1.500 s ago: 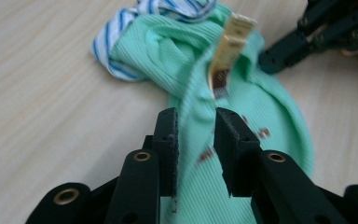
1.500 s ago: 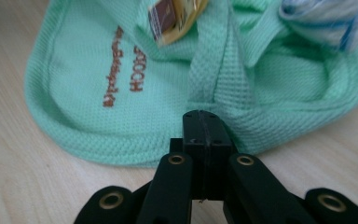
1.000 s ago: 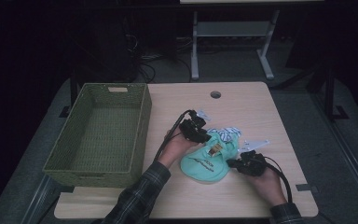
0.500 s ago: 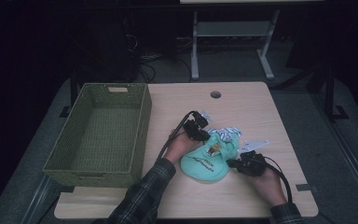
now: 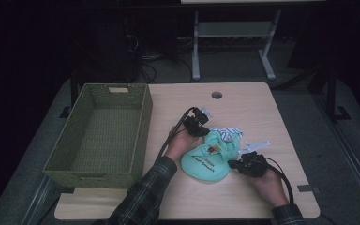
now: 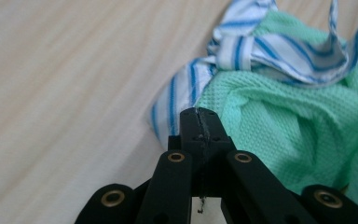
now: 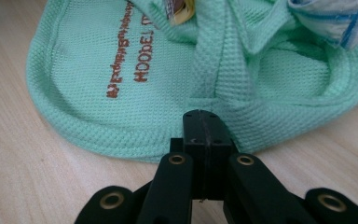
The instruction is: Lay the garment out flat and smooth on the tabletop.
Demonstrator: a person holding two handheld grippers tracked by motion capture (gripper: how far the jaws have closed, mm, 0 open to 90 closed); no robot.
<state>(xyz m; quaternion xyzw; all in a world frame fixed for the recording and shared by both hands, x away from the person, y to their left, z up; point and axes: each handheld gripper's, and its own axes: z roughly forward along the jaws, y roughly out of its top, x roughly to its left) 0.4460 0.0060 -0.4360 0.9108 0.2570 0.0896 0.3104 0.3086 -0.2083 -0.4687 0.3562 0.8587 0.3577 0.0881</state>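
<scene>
Closing over the last moment, the left gripper (image 5: 207,123) is now sitting with its jaws pressed flat together at the upper left edge of the green garment (image 5: 205,160), where a second ago they were standing a little apart; the hand behind it has barely shifted. Its own view is showing the two black jaws meeting tip to tip right at the border where the blue-and-white striped cloth (image 6: 242,51) is lying against the green waffle fabric, and whether a fold is pinched between the tips is impossible to tell. From above, the left forearm in a plaid sleeve (image 5: 140,197) is reaching diagonally up from the bottom edge, wrist bent so that the gripper is pointing toward the far right. The right hand (image 5: 268,183) is resting on the table (image 5: 243,103) near its front right part, angling its right gripper (image 5: 234,164) to the left so that it is meeting the garment's lower right rim. Those jaws are also fully together, tips touching the rolled hem, grip uncertain. Rust-coloured stitched lettering is running across the garment, upside down in the right gripper view and too blurred to read. An empty woven basket (image 5: 143,117) is standing just left of both hands.
</scene>
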